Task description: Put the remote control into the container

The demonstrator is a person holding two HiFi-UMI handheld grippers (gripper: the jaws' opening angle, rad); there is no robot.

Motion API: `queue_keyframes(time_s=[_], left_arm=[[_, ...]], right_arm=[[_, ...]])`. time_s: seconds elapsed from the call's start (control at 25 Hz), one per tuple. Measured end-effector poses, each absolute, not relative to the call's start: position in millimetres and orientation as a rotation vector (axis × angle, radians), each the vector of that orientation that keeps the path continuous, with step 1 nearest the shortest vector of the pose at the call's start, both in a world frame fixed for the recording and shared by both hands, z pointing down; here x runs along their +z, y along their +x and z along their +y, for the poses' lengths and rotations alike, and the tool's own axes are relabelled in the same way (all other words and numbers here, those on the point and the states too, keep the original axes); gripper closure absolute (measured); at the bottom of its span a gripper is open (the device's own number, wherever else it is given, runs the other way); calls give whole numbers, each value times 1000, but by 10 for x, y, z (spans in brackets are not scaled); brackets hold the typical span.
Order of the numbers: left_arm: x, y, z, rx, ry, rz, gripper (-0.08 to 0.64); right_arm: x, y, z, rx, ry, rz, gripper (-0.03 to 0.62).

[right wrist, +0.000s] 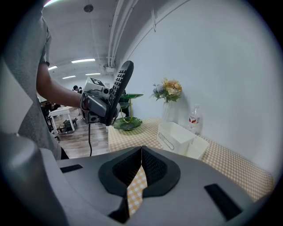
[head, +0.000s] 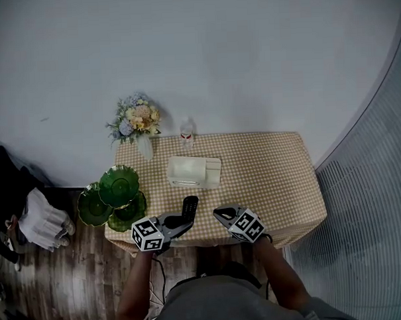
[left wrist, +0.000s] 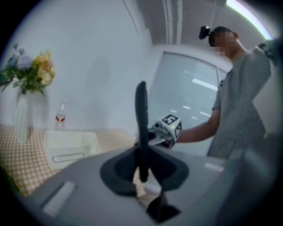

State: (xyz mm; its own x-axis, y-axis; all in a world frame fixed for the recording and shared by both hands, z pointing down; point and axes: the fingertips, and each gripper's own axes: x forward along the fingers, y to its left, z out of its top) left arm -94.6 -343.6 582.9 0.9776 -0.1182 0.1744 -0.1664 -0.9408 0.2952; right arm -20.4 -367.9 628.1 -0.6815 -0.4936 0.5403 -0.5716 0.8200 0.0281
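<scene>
1. Black slim remote control, clamped by its lower end between the jaws of the left gripper; in the air over the near edge of the beige checked surface, outside the container.
2. Long axis close to upright in the left gripper view, free end up; from the head view, leaning away from the near edge toward the far edge. Button face turned toward the right gripper.
3. Jaws of the right gripper pressed together on nothing, only checked cloth showing through the slit between them.
4. White rectangular plastic container, open-topped, at mid-surface nearer the far edge, directly beyond the remote's free end.
5. At the far edge behind the container: clear plastic bottle with a red label. At the far left corner: white vase of pastel flowers. At the near left corner: green glass dishes in tiers, overhanging the left edge.
6. Counted: one remote, one container, one bottle, one vase, three green dishes, two grippers.
</scene>
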Motion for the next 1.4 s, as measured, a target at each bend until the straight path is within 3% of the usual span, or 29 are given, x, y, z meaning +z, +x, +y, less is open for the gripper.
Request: queue_keyframes(time_s=[1.4], left_arm=[[5826,-760,-4290,309,2819,-281,499]], right_arm=[[5892,-151,-4568,98,558,-2575,575]])
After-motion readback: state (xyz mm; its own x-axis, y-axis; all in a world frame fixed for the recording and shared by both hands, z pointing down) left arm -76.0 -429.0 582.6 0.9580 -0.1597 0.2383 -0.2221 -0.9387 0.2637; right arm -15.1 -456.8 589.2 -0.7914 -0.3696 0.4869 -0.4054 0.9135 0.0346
